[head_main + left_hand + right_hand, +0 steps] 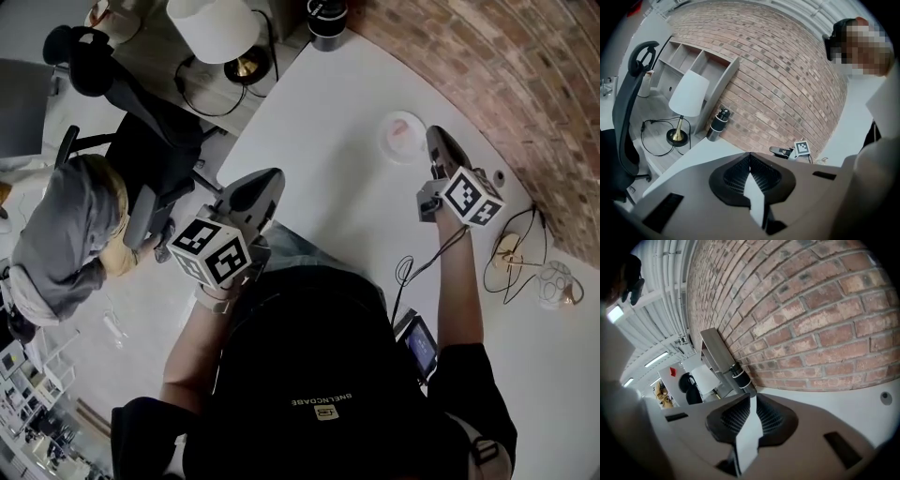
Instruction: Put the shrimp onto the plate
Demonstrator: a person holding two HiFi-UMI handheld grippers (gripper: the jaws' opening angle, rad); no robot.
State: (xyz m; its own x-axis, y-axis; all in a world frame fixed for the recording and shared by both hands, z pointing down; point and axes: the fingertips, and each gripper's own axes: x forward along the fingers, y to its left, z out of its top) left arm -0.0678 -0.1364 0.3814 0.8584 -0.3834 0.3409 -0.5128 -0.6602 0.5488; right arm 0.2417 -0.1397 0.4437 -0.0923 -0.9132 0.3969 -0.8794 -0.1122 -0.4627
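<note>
A small round pale plate sits on the white table near the brick wall. A faint pink shape on it may be the shrimp; it is too small to tell. My right gripper hovers just right of the plate, jaws together and holding nothing. The left gripper is at the table's near-left edge, far from the plate, also shut and empty. In the left gripper view its jaws meet in a line, and the right gripper shows beyond. The right gripper view shows its jaws closed, facing the wall.
A black flask stands at the table's far corner. A white lamp is on a side desk to the left. Cables and a glass item lie at the right. An office chair is at left.
</note>
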